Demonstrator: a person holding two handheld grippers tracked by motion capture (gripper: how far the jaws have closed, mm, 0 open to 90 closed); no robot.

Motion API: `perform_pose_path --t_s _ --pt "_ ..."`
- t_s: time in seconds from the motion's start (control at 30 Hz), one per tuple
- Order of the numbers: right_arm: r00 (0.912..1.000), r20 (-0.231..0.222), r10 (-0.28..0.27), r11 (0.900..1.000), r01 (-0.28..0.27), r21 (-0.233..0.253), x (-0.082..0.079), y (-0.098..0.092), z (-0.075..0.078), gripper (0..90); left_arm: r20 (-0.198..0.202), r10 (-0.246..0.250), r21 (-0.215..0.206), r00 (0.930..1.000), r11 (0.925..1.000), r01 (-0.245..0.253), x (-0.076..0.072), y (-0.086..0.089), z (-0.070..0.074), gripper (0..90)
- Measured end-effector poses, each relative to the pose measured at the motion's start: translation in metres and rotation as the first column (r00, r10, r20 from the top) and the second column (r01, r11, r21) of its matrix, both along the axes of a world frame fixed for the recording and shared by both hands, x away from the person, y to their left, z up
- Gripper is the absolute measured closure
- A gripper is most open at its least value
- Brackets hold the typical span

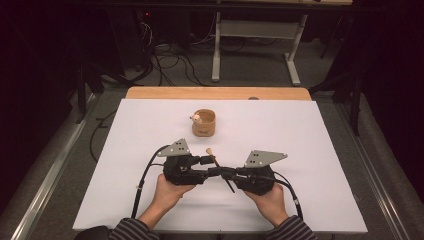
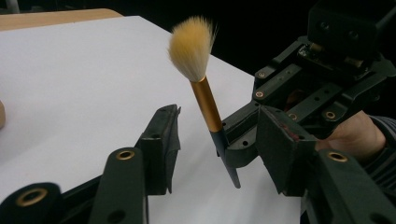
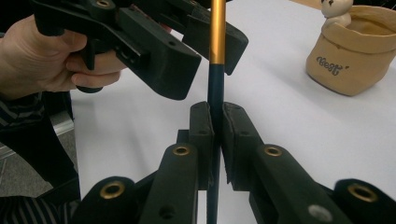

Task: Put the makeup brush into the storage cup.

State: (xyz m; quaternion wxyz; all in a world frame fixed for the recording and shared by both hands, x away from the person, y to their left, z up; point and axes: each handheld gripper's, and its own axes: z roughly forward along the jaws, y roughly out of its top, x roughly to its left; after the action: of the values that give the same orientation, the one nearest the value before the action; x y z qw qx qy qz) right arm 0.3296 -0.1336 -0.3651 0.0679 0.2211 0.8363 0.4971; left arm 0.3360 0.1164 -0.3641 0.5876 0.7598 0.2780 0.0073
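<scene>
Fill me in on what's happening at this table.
A person works two hand-held grippers over a white table. The right gripper is shut on the dark handle of a makeup brush, holding it bristles-up. The left gripper is open, its jaws on either side of the brush, not closed on it. A tan pouch-shaped holder stands farther back.

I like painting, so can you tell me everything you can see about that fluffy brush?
The brush has a fluffy tuft, golden at the tip and pale lower down, a shiny gold collar and a thin dark handle. It stands nearly upright above the white table, tuft up. The right gripper pinches its dark handle between shut jaws. The left gripper is open, with its jaws on either side of the brush, not touching it.
</scene>
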Motion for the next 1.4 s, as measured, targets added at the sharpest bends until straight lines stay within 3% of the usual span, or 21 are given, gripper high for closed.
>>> perform_pose_path --t_s 0.7,1.4 --pt "0.9998 -0.002 0.019 1.000 -0.019 0.015 -0.0001 0.0050 0.0004 85.4 0.006 -0.001 -0.023 1.0000 0.9997 0.001 0.0001 0.0019 0.0007 67.6" --pt "0.9997 0.009 0.024 1.000 -0.024 0.013 -0.0007 0.0077 -0.0004 85.4 -0.006 -0.017 -0.037 0.9998 0.9992 0.017 0.0010 0.0031 0.0005 77.9"
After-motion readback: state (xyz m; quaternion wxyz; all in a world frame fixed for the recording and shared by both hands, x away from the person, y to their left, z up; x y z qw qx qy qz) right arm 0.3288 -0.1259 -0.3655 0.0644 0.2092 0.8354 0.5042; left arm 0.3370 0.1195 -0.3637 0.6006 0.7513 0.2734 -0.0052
